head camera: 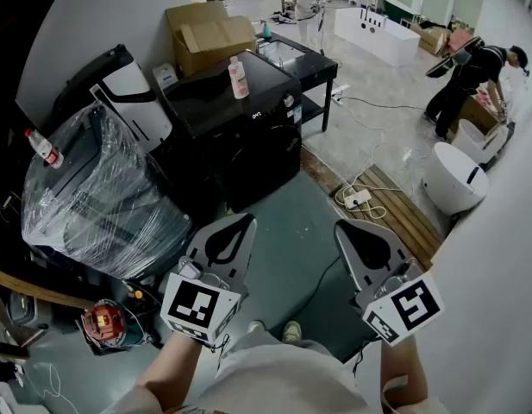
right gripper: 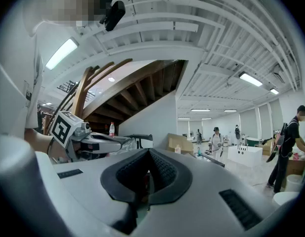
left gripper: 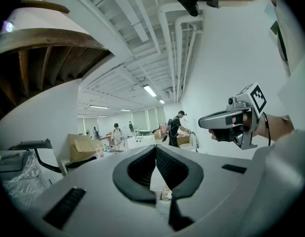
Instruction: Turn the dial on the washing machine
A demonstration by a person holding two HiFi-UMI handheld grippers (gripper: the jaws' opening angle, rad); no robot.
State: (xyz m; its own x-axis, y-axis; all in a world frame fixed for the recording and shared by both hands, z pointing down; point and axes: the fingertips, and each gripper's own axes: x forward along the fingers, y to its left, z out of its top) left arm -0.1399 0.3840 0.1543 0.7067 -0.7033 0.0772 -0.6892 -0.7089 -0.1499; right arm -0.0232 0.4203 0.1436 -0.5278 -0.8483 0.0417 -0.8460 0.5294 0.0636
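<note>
The black washing machine point(head camera: 240, 136) stands ahead on the floor in the head view, with a pink bottle point(head camera: 238, 78) on its lid. A small round dial point(head camera: 289, 102) shows near the right end of its top front strip. My left gripper point(head camera: 242, 221) and right gripper point(head camera: 341, 227) are held side by side well short of the machine, both pointing toward it. Each is shut with nothing between its pads. In the left gripper view the jaws point(left gripper: 155, 147) meet at the tip, and the right gripper view shows its jaws point(right gripper: 149, 151) closed the same way.
A plastic-wrapped appliance point(head camera: 93, 188) with a red-capped bottle point(head camera: 43, 147) stands to the left, and a cardboard box point(head camera: 209, 34) sits behind the washer. A black table point(head camera: 304, 59), a power strip point(head camera: 359, 198) on wooden slats and a white tub point(head camera: 455, 179) lie to the right. People work at the back.
</note>
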